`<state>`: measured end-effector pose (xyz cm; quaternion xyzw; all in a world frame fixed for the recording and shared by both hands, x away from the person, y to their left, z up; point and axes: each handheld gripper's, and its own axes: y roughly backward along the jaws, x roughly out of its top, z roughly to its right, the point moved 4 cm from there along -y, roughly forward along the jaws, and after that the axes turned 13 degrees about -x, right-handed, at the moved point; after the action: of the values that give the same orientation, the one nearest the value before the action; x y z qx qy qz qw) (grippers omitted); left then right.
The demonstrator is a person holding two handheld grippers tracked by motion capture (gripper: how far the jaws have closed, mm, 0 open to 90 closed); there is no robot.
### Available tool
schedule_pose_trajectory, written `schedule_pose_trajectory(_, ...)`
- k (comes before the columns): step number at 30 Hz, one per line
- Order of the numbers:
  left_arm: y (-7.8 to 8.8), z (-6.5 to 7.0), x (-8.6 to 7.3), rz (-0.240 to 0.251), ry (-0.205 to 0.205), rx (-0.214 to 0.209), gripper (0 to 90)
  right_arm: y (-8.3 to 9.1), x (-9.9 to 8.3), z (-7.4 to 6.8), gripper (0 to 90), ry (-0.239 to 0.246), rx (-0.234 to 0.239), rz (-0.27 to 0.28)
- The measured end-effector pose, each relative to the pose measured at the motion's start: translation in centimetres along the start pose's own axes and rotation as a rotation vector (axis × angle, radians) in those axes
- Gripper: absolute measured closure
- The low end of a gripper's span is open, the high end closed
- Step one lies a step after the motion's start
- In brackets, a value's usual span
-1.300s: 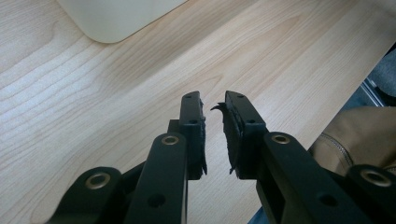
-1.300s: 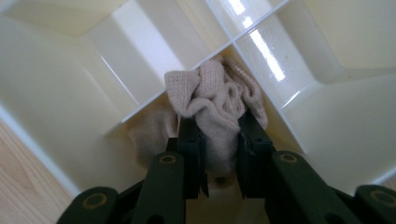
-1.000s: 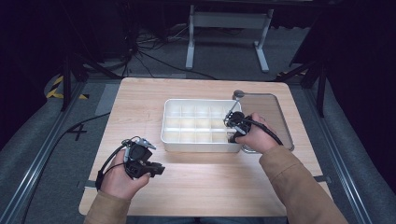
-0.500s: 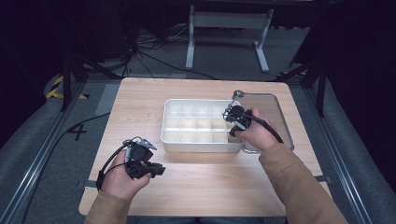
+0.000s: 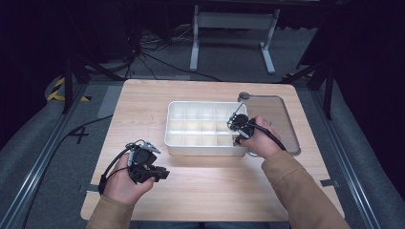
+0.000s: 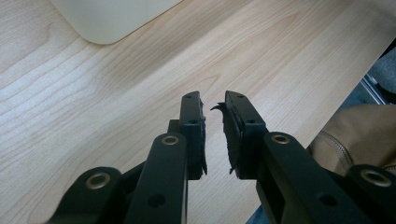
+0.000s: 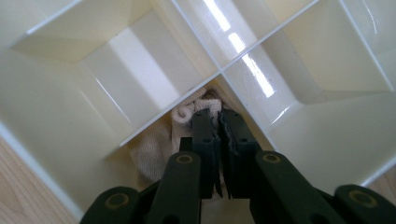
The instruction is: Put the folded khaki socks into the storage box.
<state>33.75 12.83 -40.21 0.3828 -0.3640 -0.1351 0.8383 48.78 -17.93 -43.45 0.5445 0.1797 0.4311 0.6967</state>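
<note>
Right gripper view has the right gripper (image 7: pixel 218 122) down in a corner cell of the white plastic divider tray (image 7: pixel 51 135), fingers just closing, pinched on a cream cloth wad (image 7: pixel 154 144). Thin pinch: cloth could slip or snag the divider. Left gripper (image 6: pixel 214 122), fingers narrowly apart, holds nothing.

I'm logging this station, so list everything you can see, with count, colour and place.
Table: one, light wood, centre of the high view.
Divided tray: one, cream-white, many compartments, mid-table.
Clear lid: one, transparent with grey rim, right of the tray.
Cloth: one, beige, in the tray compartment under the right tongs.
Metal stand: one, grey, on the floor beyond the table.
Cables: several, black, on the floor at the far left.
Left tongs: black, slightly open, nothing between them, over bare table.
Right tongs: black, have just been closing, down in the tray on the cloth.
Sleeves: two, tan.
</note>
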Motion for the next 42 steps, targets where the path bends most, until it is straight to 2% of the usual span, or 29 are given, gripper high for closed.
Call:
schedule_pose_trajectory(6,0.2,-0.3,0.0,0.007,0.012,-0.002,77.6,0.9,-0.4,0.7,78.2,-0.040,0.028,0.042)
schedule_pose_trajectory(15,0.4,-0.2,0.1,0.010,-0.001,-0.010,77.0,4.4,-1.3,2.1,71.6,-0.116,0.077,0.180)
schedule_pose_trajectory(16,0.4,-0.2,0.1,0.010,-0.001,-0.010,77.0,4.4,-1.3,2.1,71.6,-0.116,0.077,0.180)
schedule_pose_trajectory(18,0.3,-0.1,0.1,0.009,-0.002,-0.012,77.0,5.4,-1.8,2.1,68.2,-0.127,0.095,0.225)
schedule_pose_trajectory(25,0.4,0.1,0.0,0.012,-0.012,-0.025,76.4,7.2,-2.8,1.4,63.6,-0.120,0.148,0.320)
schedule_pose_trajectory(27,0.4,0.1,0.1,0.010,-0.018,-0.025,76.5,7.4,-3.0,1.2,63.0,-0.119,0.153,0.329)
schedule_pose_trajectory(28,0.4,0.2,0.1,0.008,-0.020,-0.028,76.5,8.2,-3.4,0.7,62.0,-0.102,0.166,0.361)
schedule_pose_trajectory(29,0.4,0.2,0.1,0.010,-0.019,-0.030,76.5,8.2,-3.4,0.7,60.8,-0.102,0.166,0.361)
schedule_pose_trajectory(30,0.4,0.2,0.1,0.009,-0.026,-0.032,76.3,8.7,-3.7,0.2,59.5,-0.081,0.186,0.385)
schedule_pose_trajectory(32,0.4,0.2,0.1,0.008,-0.028,-0.029,76.3,8.8,-3.8,0.0,58.9,-0.074,0.190,0.391)
schedule_pose_trajectory(35,0.4,0.4,0.1,0.007,-0.024,-0.038,76.1,9.3,-4.4,-1.2,56.3,-0.045,0.221,0.419)
schedule_pose_trajectory(42,0.3,0.6,0.1,0.001,-0.034,-0.049,75.0,9.8,-5.3,-2.8,53.3,-0.022,0.254,0.458)
